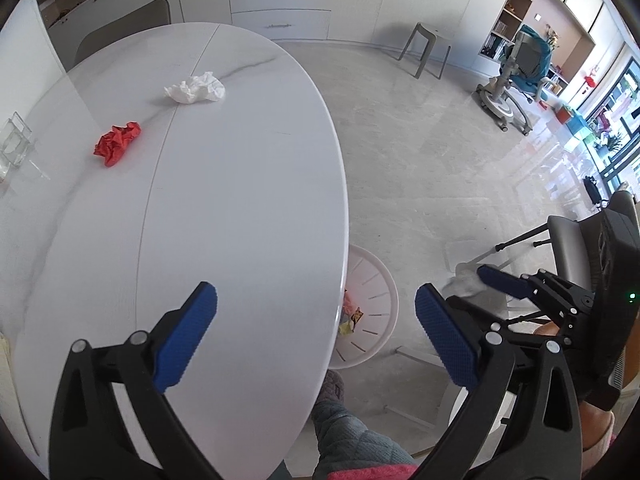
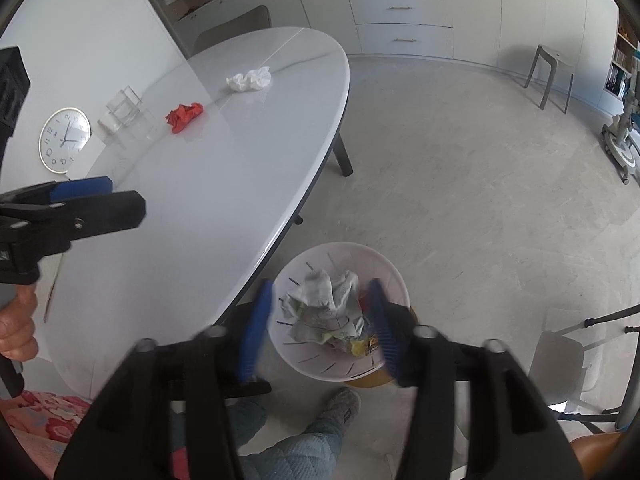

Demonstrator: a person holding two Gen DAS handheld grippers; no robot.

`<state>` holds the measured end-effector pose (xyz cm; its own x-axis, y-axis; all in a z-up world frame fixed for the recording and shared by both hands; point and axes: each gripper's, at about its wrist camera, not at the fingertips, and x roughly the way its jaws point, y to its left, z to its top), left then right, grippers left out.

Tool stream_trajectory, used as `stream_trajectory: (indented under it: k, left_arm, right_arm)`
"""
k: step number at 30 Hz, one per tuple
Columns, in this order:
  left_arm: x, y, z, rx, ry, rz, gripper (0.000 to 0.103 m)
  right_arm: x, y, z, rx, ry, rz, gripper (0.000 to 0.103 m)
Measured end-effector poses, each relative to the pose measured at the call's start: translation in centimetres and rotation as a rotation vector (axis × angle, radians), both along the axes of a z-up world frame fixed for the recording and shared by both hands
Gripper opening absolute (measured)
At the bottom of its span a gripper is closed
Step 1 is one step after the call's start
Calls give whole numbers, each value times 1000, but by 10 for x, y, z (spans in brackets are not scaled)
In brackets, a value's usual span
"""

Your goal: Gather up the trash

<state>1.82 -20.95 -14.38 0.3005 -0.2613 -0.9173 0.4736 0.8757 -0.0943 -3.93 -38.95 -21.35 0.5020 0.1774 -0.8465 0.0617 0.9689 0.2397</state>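
Right gripper (image 2: 320, 324) over bin (image 2: 394, 276), jaws apart, grey wad (image 2: 324, 306) between (left gripper (image 1: 316, 328) wide, empty).

Numerals 1–12 on wall clock (image 2: 65, 139)

white bin (image 1: 374, 312) half hidden behind table (image 1: 200, 208), right hand-held gripper (image 2: 320, 320) motion-blurred
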Motion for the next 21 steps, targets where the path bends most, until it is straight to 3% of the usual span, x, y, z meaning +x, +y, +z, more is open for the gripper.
stream_trajectory:
  k: [1,5,12,21]
  left_arm:
    - [1,3,1,0,0,2,95]
    - [5,10,4,-1,-2,10,95]
    - [9,20,8,-9,-7,23,95]
    - [32,43,9,-24,-1,72,95]
  right_arm:
    - [1,1,0,-16,-1,-10,82]
    - [2,4,5,-27,-15,-52,96]
    - [6,4,16,-31,-36,-93,100]
    - [28,18,30,-54,-48,-64,100]
